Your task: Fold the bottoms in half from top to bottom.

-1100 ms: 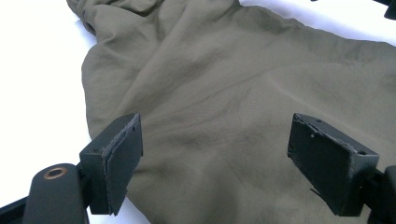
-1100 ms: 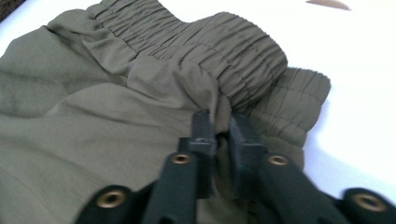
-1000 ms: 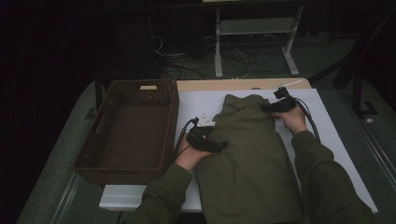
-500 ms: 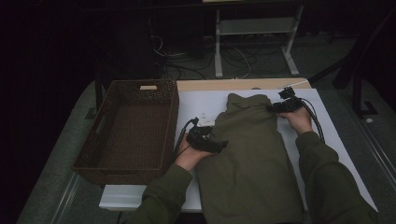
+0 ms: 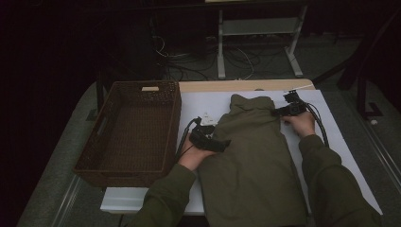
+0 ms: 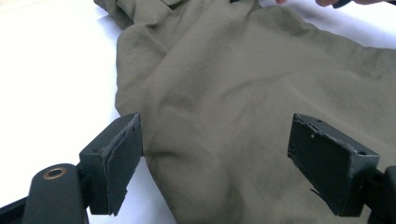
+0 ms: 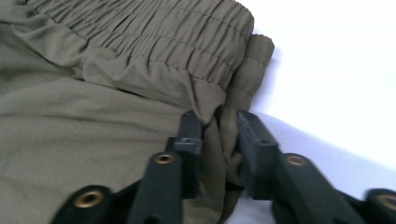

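From the high view, your right gripper has edged along the olive garment, which lies flat on the white table beside the basket.

Left gripper view: jaws spread wide over cloth, holding nothing.

Right gripper view: jaws have just been closing, pinching the waistband, ready to fold.

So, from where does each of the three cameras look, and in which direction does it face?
High view: above the person's side, looking forward and down at the white table, the brown wicker basket and both forearms.
Left gripper view: on the left gripper, looking between its open fingers at the olive-green fabric garment.
Right gripper view: on the right gripper, looking at the garment's elastic waistband, fabric pinched between its fingers.
All views share the garment.
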Demonstrator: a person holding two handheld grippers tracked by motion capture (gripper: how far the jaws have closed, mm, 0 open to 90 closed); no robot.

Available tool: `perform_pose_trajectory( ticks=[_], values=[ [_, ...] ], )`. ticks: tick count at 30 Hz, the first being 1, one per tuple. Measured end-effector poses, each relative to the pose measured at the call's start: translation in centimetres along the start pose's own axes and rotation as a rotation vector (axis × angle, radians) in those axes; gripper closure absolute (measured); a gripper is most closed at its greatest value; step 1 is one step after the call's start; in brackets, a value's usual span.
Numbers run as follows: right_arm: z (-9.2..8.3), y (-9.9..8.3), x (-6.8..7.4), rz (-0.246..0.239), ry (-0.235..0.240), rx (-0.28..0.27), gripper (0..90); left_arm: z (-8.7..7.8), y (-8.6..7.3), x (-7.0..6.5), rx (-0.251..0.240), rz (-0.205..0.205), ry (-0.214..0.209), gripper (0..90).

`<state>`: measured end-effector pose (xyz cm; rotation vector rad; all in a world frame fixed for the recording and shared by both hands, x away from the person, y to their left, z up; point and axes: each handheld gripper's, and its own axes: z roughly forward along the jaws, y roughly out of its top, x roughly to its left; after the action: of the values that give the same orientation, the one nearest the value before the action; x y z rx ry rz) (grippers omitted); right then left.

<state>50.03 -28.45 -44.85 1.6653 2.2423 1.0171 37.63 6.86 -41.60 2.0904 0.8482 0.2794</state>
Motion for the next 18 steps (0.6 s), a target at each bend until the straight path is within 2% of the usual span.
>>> perform_pose_trajectory(
  ticks=[6,11,18],
  values=[
    [0.1,-0.2,0.1,-0.055,0.013,-0.018,85.2,0.8,0.6,0.5,0.007,-0.007,0.023,17.5],
    [0.2,0.2,0.6,-0.094,0.008,-0.038,85.9,1.5,1.2,1.4,0.003,-0.032,0.036,17.7],
    [0.1,0.2,0.8,-0.108,0.014,-0.058,86.1,2.4,2.4,2.5,-0.018,-0.074,0.054,18.6]
  ],
)
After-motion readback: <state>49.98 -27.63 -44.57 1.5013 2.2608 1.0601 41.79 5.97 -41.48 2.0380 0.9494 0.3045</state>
